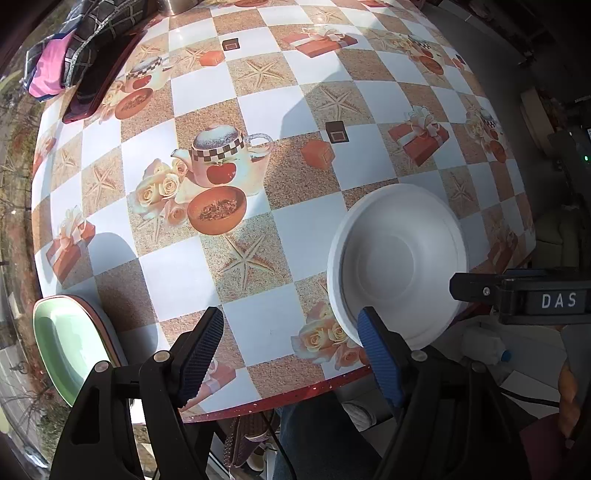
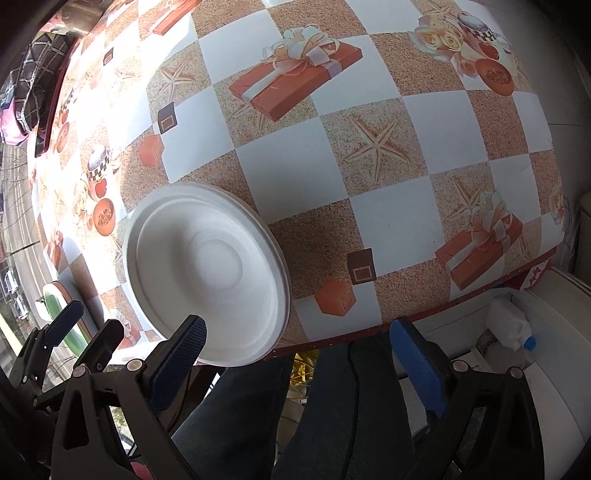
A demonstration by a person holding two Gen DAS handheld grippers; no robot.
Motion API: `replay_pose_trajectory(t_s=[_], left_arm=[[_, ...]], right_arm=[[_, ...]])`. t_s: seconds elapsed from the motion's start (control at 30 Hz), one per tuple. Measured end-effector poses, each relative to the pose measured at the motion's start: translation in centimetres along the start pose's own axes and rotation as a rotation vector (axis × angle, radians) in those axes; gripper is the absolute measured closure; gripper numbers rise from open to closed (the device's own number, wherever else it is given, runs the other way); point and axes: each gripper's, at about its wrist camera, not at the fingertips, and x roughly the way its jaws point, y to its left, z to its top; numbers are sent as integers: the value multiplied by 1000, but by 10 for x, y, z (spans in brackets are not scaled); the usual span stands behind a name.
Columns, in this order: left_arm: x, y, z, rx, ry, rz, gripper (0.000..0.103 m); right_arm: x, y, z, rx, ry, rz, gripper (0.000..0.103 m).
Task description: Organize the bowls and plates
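Observation:
A white bowl [image 1: 397, 258] sits at the near edge of the checkered table [image 1: 266, 110], overhanging it slightly; it also shows in the right wrist view [image 2: 210, 273]. A green plate on a pinkish plate [image 1: 66, 339] lies at the table's near left corner, also seen in the right wrist view [image 2: 61, 310]. My left gripper [image 1: 293, 343] is open and empty, hovering over the near edge between plates and bowl. My right gripper [image 2: 299, 354] is open and empty, just off the table edge right of the bowl; its left finger [image 2: 184, 347] overlaps the bowl's rim in view.
A dark red tray [image 1: 99, 85] with a checkered cloth [image 1: 92, 33] and a pink item sits at the far left. A white jug with blue cap [image 2: 509, 328] stands on the floor below the table's right edge. Legs in jeans [image 2: 332, 406] are under the edge.

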Motion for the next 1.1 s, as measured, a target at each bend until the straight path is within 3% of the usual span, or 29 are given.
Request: replay_pose_trajectory(t_s=[0.53, 1.1], left_arm=[[10, -10, 5, -8, 23, -1, 25], [33, -27, 14, -22, 73, 12, 25]], right_arm=[[16, 15, 11, -106, 40, -24, 3], [32, 10, 10, -111, 65, -40, 2]])
